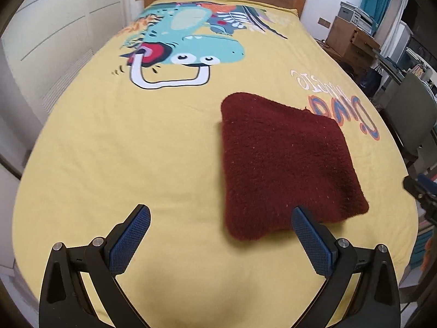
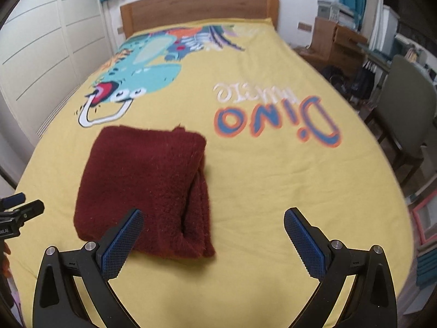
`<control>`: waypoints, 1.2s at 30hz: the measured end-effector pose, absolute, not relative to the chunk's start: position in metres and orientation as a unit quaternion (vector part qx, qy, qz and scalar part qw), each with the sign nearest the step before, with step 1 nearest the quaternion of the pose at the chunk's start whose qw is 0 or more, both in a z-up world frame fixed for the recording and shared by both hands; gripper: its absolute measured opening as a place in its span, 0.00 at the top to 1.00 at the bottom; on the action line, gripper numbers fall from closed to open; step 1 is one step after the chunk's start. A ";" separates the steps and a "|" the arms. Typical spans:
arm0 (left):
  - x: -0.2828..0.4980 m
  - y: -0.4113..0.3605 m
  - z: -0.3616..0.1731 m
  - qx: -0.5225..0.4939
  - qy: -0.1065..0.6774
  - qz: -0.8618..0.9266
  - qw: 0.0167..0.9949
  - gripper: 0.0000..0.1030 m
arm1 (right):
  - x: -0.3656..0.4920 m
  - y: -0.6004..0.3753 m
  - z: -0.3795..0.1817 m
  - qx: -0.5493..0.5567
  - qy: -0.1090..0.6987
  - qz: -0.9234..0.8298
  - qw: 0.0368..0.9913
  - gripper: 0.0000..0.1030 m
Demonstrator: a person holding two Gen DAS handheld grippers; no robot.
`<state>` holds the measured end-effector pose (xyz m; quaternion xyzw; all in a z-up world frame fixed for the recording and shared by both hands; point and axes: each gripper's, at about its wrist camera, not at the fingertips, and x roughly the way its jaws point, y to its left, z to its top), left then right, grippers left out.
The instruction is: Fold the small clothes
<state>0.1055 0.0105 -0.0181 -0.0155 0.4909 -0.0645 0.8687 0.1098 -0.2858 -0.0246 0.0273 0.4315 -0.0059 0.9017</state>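
Observation:
A dark red fuzzy garment [image 1: 286, 164] lies folded into a thick square on the yellow bed cover [image 1: 136, 147]. In the left wrist view my left gripper [image 1: 221, 216] hangs open just before its near edge, with the right pad in front of the cloth and nothing between the fingers. In the right wrist view the same garment [image 2: 144, 186] shows stacked layers along its right side. My right gripper [image 2: 213, 218] is open above its near right corner and holds nothing. The other gripper's tip [image 2: 21, 207] shows at the left edge.
The bed cover carries a teal dinosaur print [image 1: 188, 46] and "Dino" lettering [image 2: 278, 117]. A wooden headboard [image 2: 199, 8] is at the far end. White wardrobe doors [image 2: 46, 54] stand left; a chair [image 2: 404, 104], boxes and clutter stand right of the bed.

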 end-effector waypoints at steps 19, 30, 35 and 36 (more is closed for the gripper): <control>0.019 0.028 0.006 0.008 0.475 -0.016 0.880 0.01 | 0.002 -0.306 -0.002 0.023 0.431 -0.043 0.901 0.01; 0.015 0.025 0.000 0.005 0.483 -0.024 0.875 0.01 | -0.007 -0.301 0.000 0.026 0.432 -0.037 0.901 0.01; 0.016 0.026 -0.001 0.004 0.485 -0.025 0.874 0.01 | -0.008 -0.298 0.002 0.022 0.433 -0.033 0.900 0.01; 0.016 0.025 -0.001 0.005 0.485 -0.024 0.874 0.01 | -0.009 -0.298 0.003 0.021 0.433 -0.032 0.901 0.01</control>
